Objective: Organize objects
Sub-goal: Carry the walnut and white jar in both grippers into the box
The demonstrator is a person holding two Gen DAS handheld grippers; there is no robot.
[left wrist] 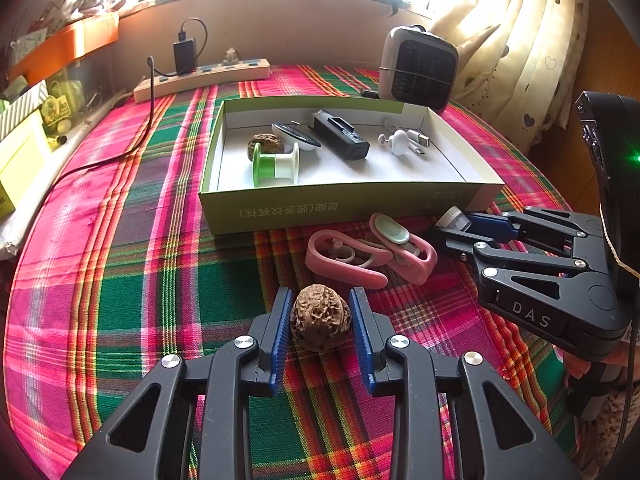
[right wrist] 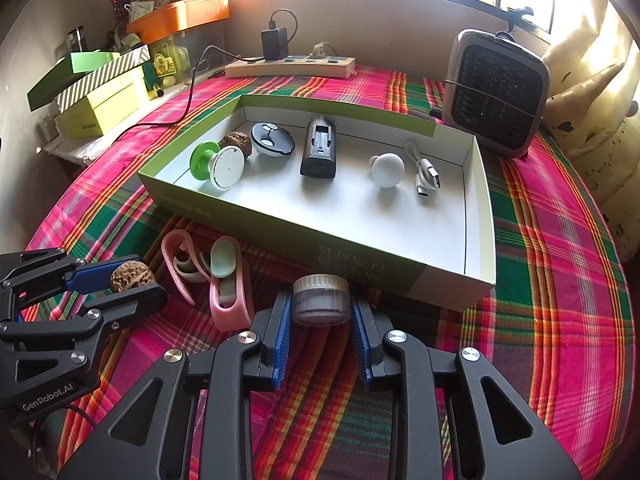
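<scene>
Left gripper clamped on a wrinkled brown walnut, blue pads pressing both sides, low over the plaid tablecloth. Right gripper closed narrow on a small round jar with a ribbed pale lid, pads tight against its sides, just in front of the near wall of the shallow green-and-white box. Between the two grippers, lying on the cloth just beside the box: two pink clips, one bearing a pale green oval piece. Inside the box, from left to right in the right wrist view: a green-and-white spool with a second walnut touching behind it, a round dark-and-white gadget, a black rectangular device, a white knob-shaped item, a coiled white USB cable. Behind the box: a power strip with a black charger plugged in, and a small grey fan heater at the right.
</scene>
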